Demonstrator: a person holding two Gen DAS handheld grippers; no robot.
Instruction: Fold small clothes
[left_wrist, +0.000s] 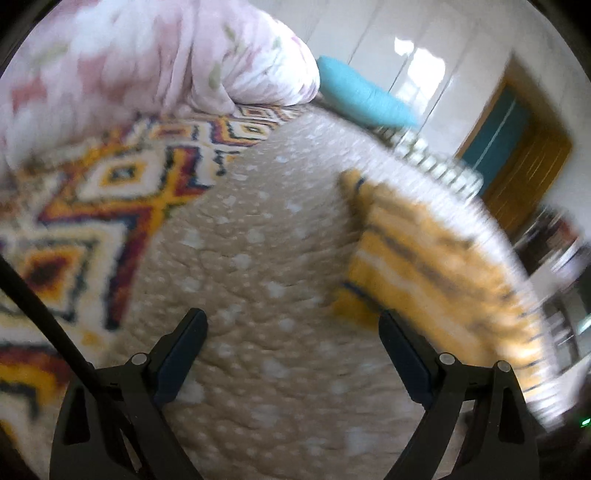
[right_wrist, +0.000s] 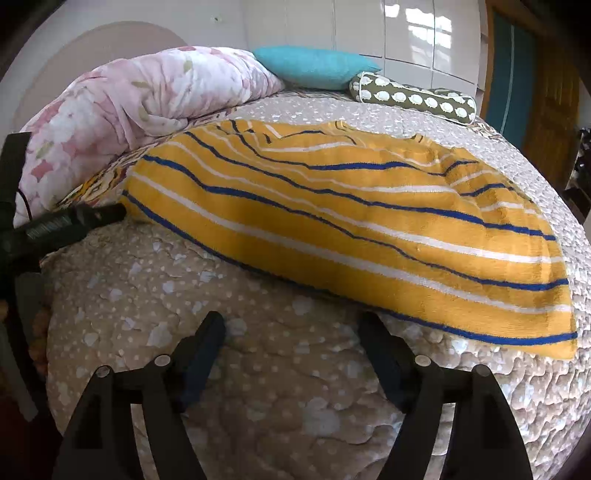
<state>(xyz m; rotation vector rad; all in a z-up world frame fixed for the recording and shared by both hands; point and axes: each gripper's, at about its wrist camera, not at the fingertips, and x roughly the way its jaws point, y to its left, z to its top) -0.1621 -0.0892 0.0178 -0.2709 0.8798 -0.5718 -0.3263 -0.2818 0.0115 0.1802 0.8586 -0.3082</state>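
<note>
Both tilted down over bed, right gripper and left gripper fingers spread, empty; towel edge just ahead

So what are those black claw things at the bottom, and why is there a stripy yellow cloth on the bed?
Those claws are two-finger grabbers. A person holds one in each hand, and each carries a small camera looking along its fingers. One picture comes from the left gripper, the other from the right gripper. Both are open and hold nothing. On the spotted bedspread lies the yellow striped cloth, waiting to be folded. Behind it are a pink flowered quilt, a blue pillow and a green bolster.
</note>
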